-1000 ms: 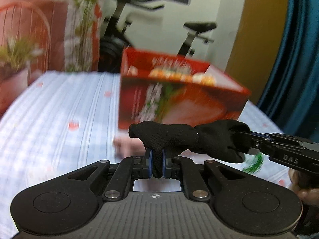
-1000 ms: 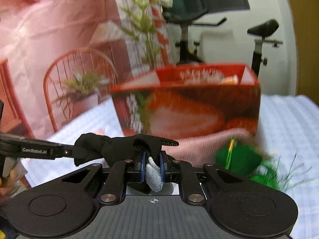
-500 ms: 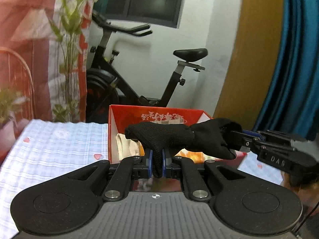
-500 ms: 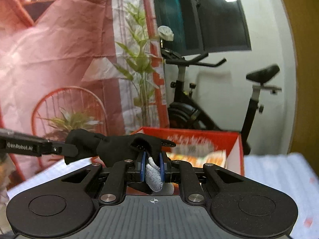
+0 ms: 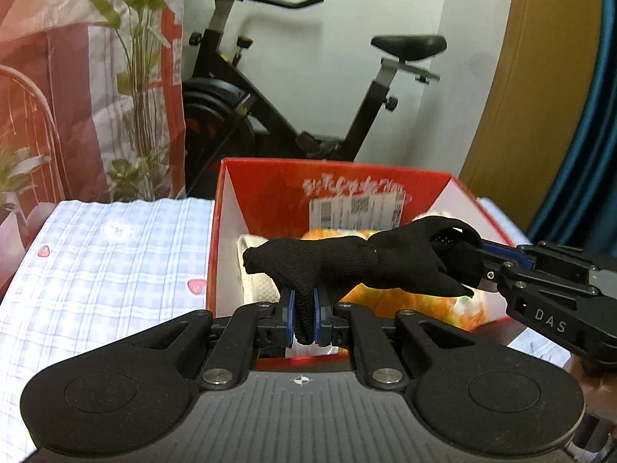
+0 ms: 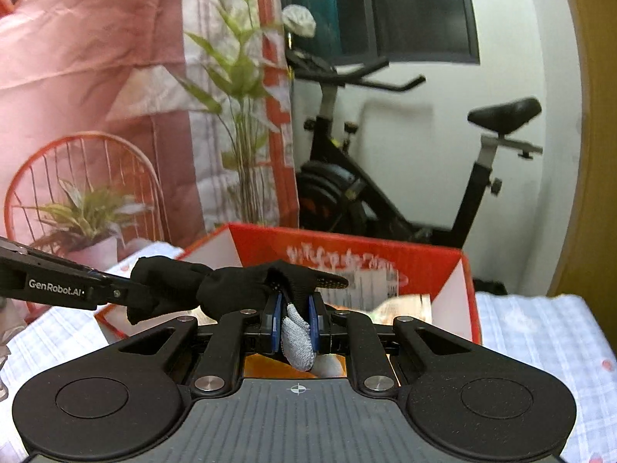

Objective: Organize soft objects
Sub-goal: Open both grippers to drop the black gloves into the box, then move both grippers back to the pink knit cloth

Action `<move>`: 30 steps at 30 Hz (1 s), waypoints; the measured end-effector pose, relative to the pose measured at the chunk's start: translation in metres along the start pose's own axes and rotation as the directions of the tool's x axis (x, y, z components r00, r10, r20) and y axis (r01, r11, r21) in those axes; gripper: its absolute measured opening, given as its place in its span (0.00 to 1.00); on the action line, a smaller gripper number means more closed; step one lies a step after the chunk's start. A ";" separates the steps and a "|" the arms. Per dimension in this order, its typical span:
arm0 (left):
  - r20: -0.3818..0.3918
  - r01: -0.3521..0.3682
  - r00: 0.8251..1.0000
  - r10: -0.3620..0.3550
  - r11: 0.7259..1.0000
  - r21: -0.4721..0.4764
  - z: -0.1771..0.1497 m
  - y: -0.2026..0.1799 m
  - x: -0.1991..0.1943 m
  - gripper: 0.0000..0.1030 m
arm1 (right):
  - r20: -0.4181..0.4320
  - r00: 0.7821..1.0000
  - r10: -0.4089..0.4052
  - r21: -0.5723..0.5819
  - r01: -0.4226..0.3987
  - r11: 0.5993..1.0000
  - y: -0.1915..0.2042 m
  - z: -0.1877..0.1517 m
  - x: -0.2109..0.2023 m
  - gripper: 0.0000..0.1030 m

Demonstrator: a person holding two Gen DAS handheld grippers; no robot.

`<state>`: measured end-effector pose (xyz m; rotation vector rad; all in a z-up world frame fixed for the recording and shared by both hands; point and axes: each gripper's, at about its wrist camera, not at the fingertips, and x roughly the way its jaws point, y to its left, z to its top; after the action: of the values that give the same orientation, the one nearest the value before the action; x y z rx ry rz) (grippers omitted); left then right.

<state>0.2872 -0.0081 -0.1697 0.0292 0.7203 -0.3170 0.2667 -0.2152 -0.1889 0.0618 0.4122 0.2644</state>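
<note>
Left wrist view: black knit glove [image 5: 347,266] stretched crosswise, long axis running left to right, held above the open red cardboard box [image 5: 231,208]. Left gripper [image 5: 304,308] has its blue-padded jaws nearly closed, pinching a fold of the glove's left end. Right gripper [image 5: 482,266], marked "DAS", enters from the right, jaws clamped on the glove's other end. Box holds a white waffle-textured cloth [image 5: 256,274] and something orange; printed white script on its inner wall, not legible. Checked blue-white cloth covers the surface [image 5: 96,262].

Right wrist view: same glove [image 6: 231,289] spans leftward. Right gripper [image 6: 295,324] pinches it tight, a grey fingertip [image 6: 297,343] hanging below. Left gripper [image 6: 119,289], lettered "GenRobot.AI", grips the far end. Box [image 6: 424,266] behind.
</note>
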 end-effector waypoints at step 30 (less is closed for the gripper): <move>0.055 -0.058 0.997 0.056 0.998 0.039 -0.049 0.000 -0.065 0.51 | 0.012 0.999 -0.032 -0.039 0.032 0.999 -0.013 -0.026 -0.058 0.29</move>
<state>0.2099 0.0169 -0.1637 0.0789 0.6585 -0.2766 0.2081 -0.2429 -0.1918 0.0184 0.3960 0.2402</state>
